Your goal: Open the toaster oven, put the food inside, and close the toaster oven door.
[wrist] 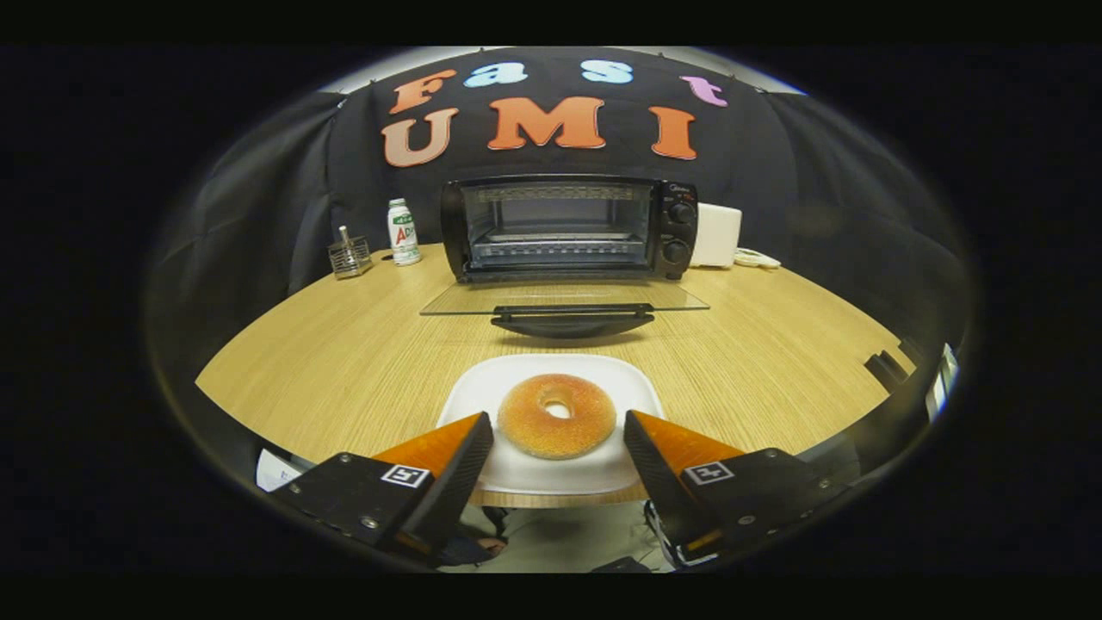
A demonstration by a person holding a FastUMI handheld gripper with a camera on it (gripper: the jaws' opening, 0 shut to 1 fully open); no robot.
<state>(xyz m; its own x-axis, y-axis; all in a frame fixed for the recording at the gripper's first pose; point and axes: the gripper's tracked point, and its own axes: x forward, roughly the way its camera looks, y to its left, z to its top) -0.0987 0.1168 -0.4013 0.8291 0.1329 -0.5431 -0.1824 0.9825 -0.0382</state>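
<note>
Your claw (558, 430) hangs wide open and empty, so drop it squarely over the doughnut (557, 415) and pinch across its widest part; left finger to right, the doughnut sits between the tips on its white plate (482, 387), the toaster oven (568, 228) open beyond

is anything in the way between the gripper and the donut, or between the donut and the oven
Nothing visible blocks either path. The open gripper flanks the round sugared donut on the white square plate. Beyond it, the black toaster oven has its glass door folded down flat, with bare wooden table between.
</note>
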